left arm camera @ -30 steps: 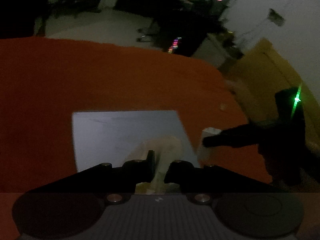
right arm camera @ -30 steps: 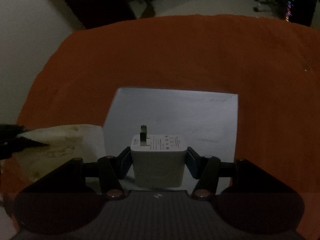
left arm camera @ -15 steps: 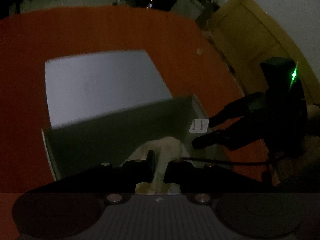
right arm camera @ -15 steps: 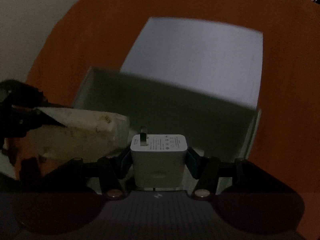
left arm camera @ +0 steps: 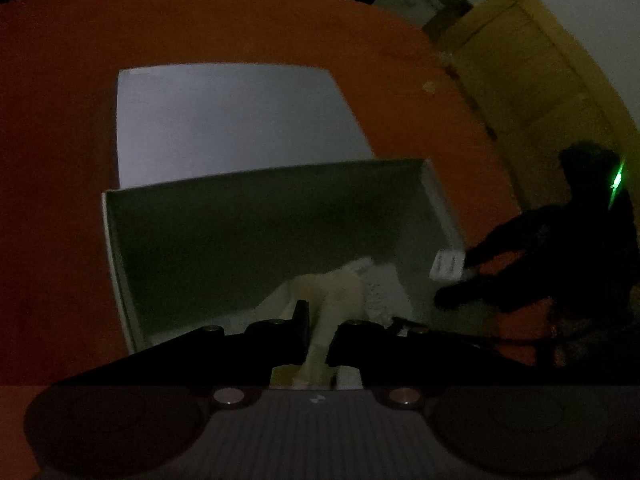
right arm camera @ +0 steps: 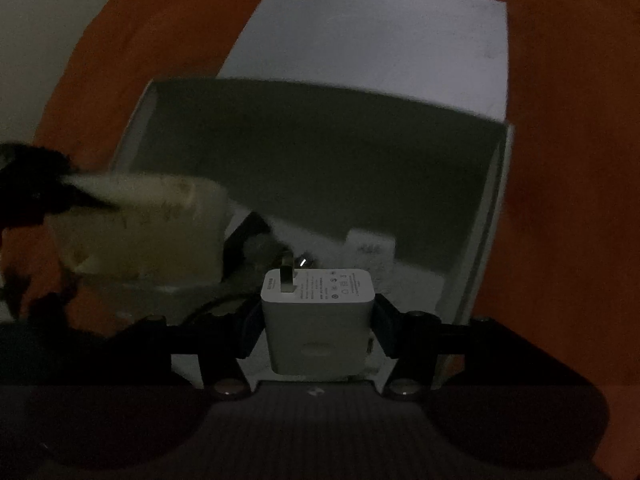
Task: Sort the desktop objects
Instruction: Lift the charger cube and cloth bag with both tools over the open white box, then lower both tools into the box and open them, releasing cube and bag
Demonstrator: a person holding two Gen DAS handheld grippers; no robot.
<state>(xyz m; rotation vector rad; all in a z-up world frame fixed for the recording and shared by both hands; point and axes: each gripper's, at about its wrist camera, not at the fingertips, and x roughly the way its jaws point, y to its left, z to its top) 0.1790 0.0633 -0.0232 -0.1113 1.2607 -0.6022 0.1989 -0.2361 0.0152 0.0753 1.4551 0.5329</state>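
Right gripper: fingers clamped on the sides of a white USB wall charger, prongs forward, held over the open white box near its right wall. Left gripper: fingers closed on a cream pouch, held over the box's left half. The box lid lies flat beyond the far wall. Orange desk is exposed on both sides of the box. Small items lie on the box floor, indistinct.
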